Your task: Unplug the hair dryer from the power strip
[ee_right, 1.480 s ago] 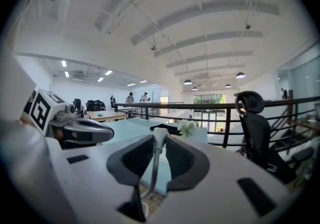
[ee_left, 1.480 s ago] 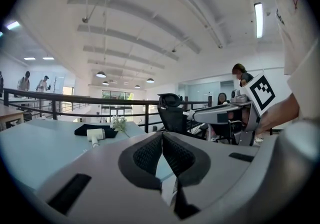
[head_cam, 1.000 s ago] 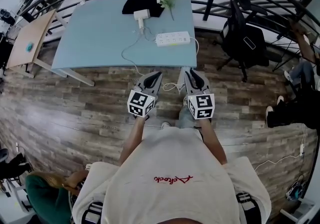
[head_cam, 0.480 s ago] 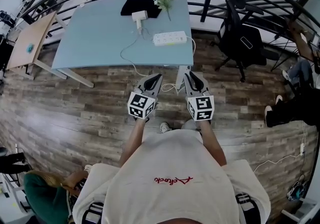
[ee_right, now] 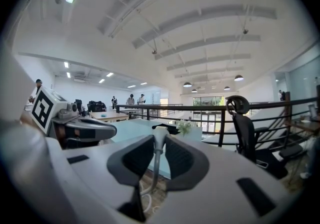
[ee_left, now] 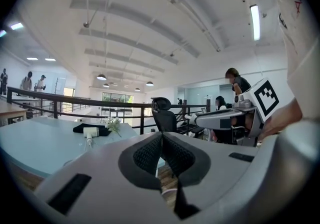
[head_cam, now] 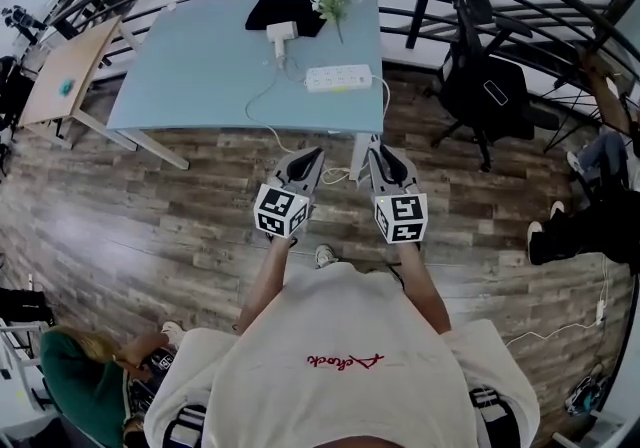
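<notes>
Jaws of my left gripper [ee_left: 161,137] sit pressed together with nothing between them. My right gripper's [ee_right: 159,144] jaws clamp a white plug [ee_right: 159,135], its cord [ee_right: 152,178] hanging down. The hair dryer [head_cam: 282,32] lies by the bench's [head_cam: 190,86] far edge, the power strip [head_cam: 343,77] near its front right corner.

Bright, even overhead light; strong fisheye bending at edges.

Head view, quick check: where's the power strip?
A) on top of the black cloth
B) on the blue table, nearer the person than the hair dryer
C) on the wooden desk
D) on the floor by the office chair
B: the power strip lies on the blue table near its front right corner, with the hair dryer further back.
</notes>
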`<state>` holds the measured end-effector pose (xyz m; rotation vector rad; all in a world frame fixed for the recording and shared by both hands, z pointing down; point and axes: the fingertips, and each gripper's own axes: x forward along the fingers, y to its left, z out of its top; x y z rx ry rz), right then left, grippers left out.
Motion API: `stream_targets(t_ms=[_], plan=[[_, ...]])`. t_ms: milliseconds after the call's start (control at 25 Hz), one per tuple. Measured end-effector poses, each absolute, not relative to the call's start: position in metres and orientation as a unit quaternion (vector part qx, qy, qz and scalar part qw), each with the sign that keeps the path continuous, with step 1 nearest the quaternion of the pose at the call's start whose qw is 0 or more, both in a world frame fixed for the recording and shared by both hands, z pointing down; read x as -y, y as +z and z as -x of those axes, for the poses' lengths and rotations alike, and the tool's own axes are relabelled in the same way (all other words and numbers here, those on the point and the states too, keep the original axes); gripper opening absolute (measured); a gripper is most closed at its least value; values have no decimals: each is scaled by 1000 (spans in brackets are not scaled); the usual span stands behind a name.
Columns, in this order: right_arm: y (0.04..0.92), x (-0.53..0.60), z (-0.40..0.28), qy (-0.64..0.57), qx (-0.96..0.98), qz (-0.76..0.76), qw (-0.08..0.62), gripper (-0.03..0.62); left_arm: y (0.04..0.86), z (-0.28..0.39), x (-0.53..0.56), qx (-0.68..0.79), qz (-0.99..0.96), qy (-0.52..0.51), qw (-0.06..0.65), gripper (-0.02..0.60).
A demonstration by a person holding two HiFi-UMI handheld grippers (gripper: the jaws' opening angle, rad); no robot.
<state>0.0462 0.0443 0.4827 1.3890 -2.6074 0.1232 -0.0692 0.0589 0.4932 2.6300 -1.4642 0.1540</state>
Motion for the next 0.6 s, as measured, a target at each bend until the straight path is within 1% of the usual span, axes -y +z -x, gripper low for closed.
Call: stream_targets(t_ms=[200,600], plan=[[483,-42,-55,46,877,-470,89,83,496,62,-59,484,-871,55,63,9],[485,-29,-50,47,873,-476,90,83,495,67,-43,476,-876,54,60,9]])
